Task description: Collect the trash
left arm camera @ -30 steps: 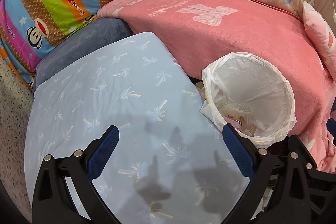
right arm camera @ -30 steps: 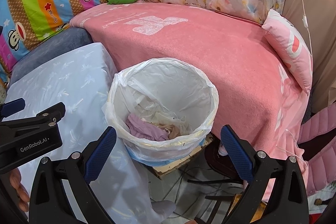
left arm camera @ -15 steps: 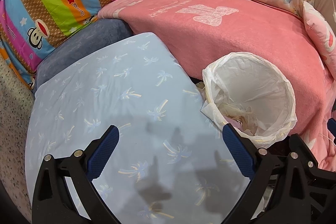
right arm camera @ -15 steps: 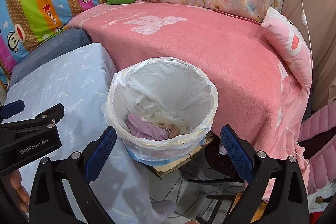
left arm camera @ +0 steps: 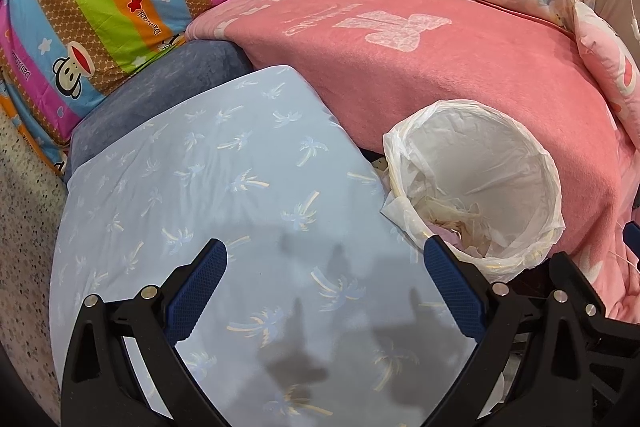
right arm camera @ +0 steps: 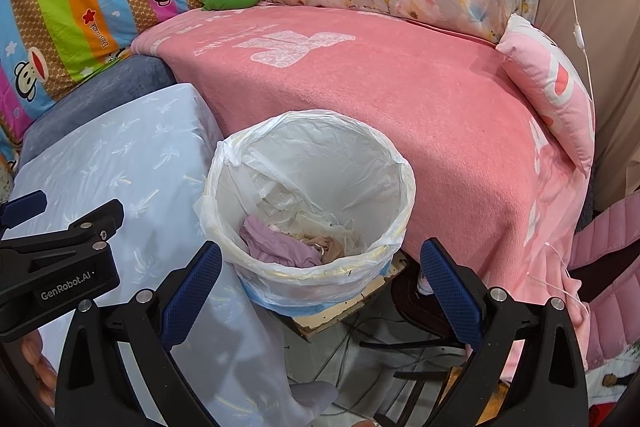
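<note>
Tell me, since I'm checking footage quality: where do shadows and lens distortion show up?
Left wrist view: dark claw shadows fall on the pale blue palm-print sheet; sharp focus. Right wrist view: fisheye bends the pink blanket edge, black vignette in the corners, the lined trash bin evenly lit, no glare.

My trash bin (right arm camera: 308, 263), white-lined and upright, holds a purple cloth (right arm camera: 276, 241) and crumpled wrappers beside the pink blanket (right arm camera: 420, 79).

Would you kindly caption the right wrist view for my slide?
Open right gripper above a lined bin holding trash, beside a pink blanket.
</note>
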`<state>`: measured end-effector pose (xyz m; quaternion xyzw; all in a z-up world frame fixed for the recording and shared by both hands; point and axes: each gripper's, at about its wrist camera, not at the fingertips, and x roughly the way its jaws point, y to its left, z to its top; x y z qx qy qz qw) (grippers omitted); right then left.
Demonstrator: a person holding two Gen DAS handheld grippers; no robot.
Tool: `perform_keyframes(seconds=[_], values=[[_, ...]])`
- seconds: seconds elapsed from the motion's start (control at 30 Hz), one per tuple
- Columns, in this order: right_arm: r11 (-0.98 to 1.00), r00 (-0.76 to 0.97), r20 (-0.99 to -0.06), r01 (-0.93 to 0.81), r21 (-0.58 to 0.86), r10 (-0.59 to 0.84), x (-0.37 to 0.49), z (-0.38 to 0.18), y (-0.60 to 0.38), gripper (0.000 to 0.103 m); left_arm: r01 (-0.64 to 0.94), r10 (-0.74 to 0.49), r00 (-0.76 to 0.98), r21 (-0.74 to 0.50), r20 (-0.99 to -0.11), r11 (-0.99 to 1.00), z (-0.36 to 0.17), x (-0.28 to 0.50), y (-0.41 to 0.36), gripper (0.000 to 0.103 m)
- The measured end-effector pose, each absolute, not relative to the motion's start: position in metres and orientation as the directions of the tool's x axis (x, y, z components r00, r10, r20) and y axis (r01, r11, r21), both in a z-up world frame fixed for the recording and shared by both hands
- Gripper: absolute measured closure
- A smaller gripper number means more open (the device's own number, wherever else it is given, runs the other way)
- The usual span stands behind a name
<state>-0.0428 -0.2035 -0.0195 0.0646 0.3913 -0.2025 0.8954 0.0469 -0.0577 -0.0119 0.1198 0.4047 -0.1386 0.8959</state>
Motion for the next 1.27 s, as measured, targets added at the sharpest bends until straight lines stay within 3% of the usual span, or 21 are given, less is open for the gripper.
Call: perform_keyframes(seconds=[1.27], values=[[0.906, 0.608, -0.730, 0.423, -0.033, -0.310, -0.0456, -0.0216, -0.1999, 0.006, 0.354, -0.147, 0.630, 0.114, -0.762, 0.928, -0.0148, 0.0450, -0.0601, 0.008]])
